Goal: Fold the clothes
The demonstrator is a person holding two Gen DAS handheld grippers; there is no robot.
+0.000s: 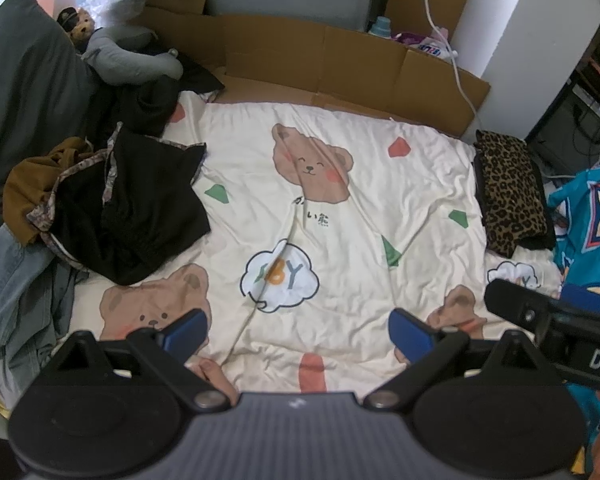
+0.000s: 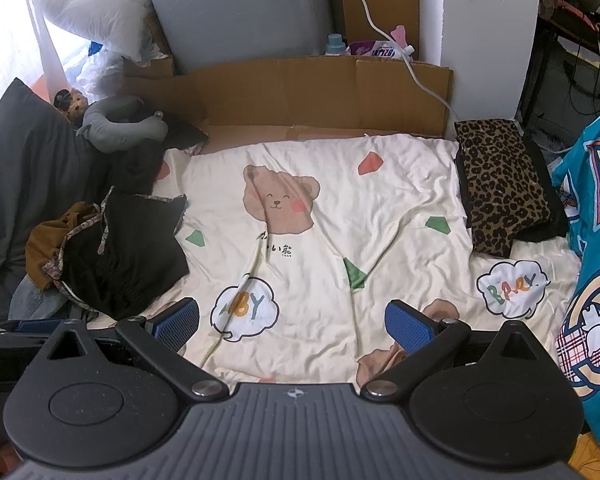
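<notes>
A heap of unfolded clothes lies at the left of the bed: a black garment with floral trim (image 1: 128, 208) (image 2: 120, 252), a brown one (image 1: 32, 184) (image 2: 48, 240) and blue denim (image 1: 8, 276). A folded leopard-print garment (image 1: 508, 188) (image 2: 500, 184) rests at the right edge. My left gripper (image 1: 300, 332) hovers open over the cream bear-print sheet (image 1: 340, 220), nothing between its blue pads. My right gripper (image 2: 292, 326) is open too, above the same sheet (image 2: 380, 208), and empty. Its black body shows at the right in the left wrist view.
Cardboard panels (image 1: 340, 56) (image 2: 300, 92) line the far side of the bed. A dark pillow (image 1: 24, 80), a grey neck pillow (image 2: 120, 124) and a small teddy (image 1: 82, 28) sit at back left. A teal patterned cloth (image 2: 596, 240) hangs at the right. A white cable (image 2: 400, 52) runs down the back.
</notes>
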